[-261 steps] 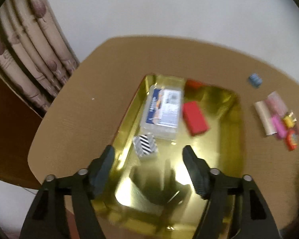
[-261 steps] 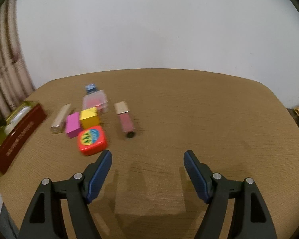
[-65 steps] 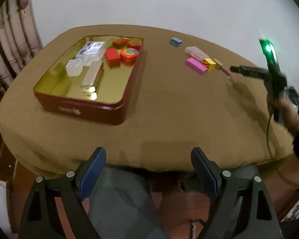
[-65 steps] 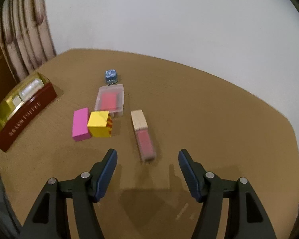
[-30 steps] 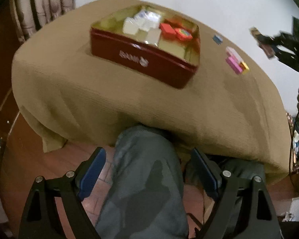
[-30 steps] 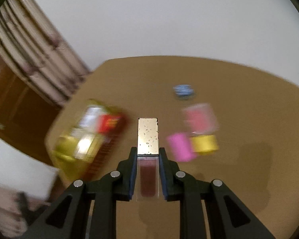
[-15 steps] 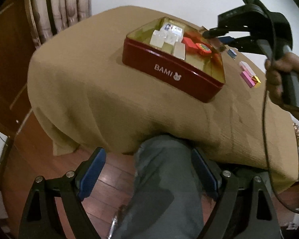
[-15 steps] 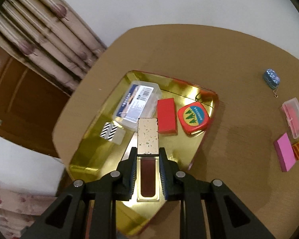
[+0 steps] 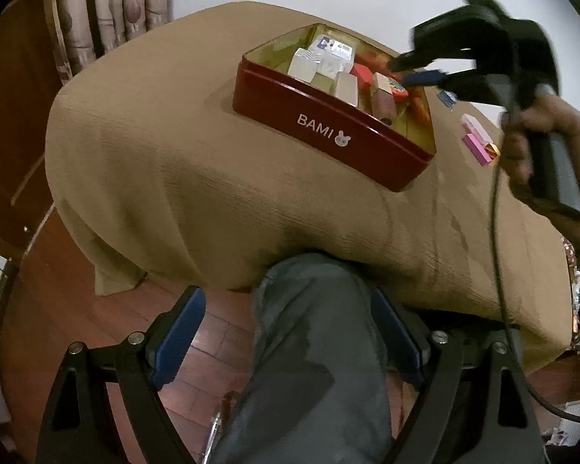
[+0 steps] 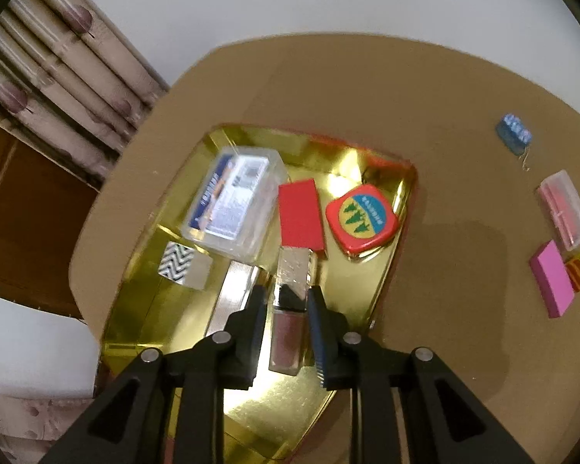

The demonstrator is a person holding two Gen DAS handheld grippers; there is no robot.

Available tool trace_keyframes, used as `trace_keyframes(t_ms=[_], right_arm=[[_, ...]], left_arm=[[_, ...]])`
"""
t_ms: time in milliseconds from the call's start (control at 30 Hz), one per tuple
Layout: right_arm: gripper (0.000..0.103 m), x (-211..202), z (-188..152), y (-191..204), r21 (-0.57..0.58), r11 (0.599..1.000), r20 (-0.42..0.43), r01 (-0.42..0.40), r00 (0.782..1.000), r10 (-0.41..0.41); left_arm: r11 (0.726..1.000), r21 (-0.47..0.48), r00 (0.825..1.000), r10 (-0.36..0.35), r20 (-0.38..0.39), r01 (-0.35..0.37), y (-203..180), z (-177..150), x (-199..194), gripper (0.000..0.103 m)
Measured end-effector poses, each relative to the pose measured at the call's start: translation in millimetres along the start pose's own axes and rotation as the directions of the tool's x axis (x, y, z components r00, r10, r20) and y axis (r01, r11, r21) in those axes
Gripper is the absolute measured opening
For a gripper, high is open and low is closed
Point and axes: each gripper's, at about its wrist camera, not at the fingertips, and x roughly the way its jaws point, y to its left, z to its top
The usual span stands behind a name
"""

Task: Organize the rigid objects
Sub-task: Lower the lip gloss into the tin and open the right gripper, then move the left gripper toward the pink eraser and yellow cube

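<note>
Gold-lined tin (image 10: 382, 290) at centre frame takes our lip gloss tube (image 10: 288, 309), lying low beside the red block (image 10: 299, 218) between the right gripper (image 10: 288, 301) fingers, seemingly just parted to release it, while our left gripper (image 9: 286, 340) hangs open off the desk (image 9: 166, 154).

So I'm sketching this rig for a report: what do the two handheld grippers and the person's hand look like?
Both grippers, left gripper and right gripper, have black angular arms with silver rivets and blue ribbed finger pads. Seen from the left wrist view, the right one has a black body, green light, grey handle and black cable, held by a bare hand.
</note>
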Motion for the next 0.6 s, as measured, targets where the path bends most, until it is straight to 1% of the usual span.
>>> trace_keyframes(t_ms=[33, 67, 133, 200, 233, 267, 300, 333, 400, 433, 467, 533, 600], right_arm=[[0.022, -10.8, -2.4, -3.5, -0.001, 1.000, 0.029, -0.012, 1.000, 0.012], [0.022, -25.0, -5.9, -8.6, -0.003, 1.000, 0.076, -0.018, 0.997, 0.018], [0.027, -57.6, -18.5, -27.9, -0.007, 0.999, 0.188, -0.045, 0.981, 0.046], [0.042, -81.2, -33.6, -50.4, -0.001, 1.000, 0.272, 0.010, 0.962, -0.009], [0.043, -93.3, -43.8, -67.5, 0.008, 0.998, 0.317, 0.055, 0.947, -0.055], [0.045, -105.4, -56.1, -90.5, 0.023, 0.994, 0.361, 0.111, 0.926, -0.111], [0.045, -111.8, -64.0, -107.6, 0.036, 0.986, 0.382, 0.160, 0.910, -0.161], [0.045, -117.4, -72.4, -127.9, 0.055, 0.973, 0.391, 0.224, 0.892, -0.227], [0.045, -122.4, -89.5, -175.7, 0.098, 0.931, 0.370, 0.352, 0.855, -0.362], [0.045, -124.1, -96.1, -193.4, 0.111, 0.913, 0.360, 0.392, 0.841, -0.404], [0.045, -125.1, -104.4, -213.8, 0.126, 0.887, 0.346, 0.443, 0.819, -0.458], [0.045, -127.8, -117.7, -250.3, 0.159, 0.844, 0.315, 0.513, 0.784, -0.535], [0.045, -131.3, -125.6, -274.1, 0.187, 0.822, 0.302, 0.538, 0.765, -0.569]], left_arm=[[1.000, 0.005, 1.000, 0.004, 0.008, -0.004, -0.9, -0.2, -0.9, 0.084], [1.000, 0.010, 1.000, 0.010, 0.014, -0.011, -2.3, -0.6, -1.5, 0.084], [1.000, 0.022, 1.000, 0.019, 0.025, -0.020, -5.6, -1.4, -2.3, 0.084], [0.999, 0.042, 0.999, 0.026, 0.036, -0.027, -9.6, -3.1, -3.7, 0.084], [0.998, 0.050, 0.999, 0.028, 0.036, -0.030, -11.0, -4.1, -3.6, 0.084], [0.998, 0.061, 0.999, 0.030, 0.032, -0.032, -14.0, -5.0, -2.9, 0.084], [0.997, 0.075, 0.999, 0.030, 0.026, -0.032, -18.2, -6.3, -2.2, 0.084], [0.996, 0.087, 0.999, 0.030, 0.025, -0.032, -22.1, -7.7, -2.4, 0.084], [0.993, 0.114, 0.999, 0.034, 0.028, -0.037, -29.7, -9.3, -3.2, 0.084], [0.991, 0.127, 0.999, 0.034, 0.029, -0.038, -33.7, -9.8, -4.0, 0.084], [0.989, 0.145, 0.999, 0.033, 0.031, -0.037, -39.9, -9.8, -4.7, 0.084], [0.983, 0.182, 0.999, 0.029, 0.036, -0.035, -51.6, -8.9, -7.0, 0.084], [0.974, 0.225, 0.999, 0.022, 0.042, -0.031, -68.9, -4.0, -9.6, 0.084]])
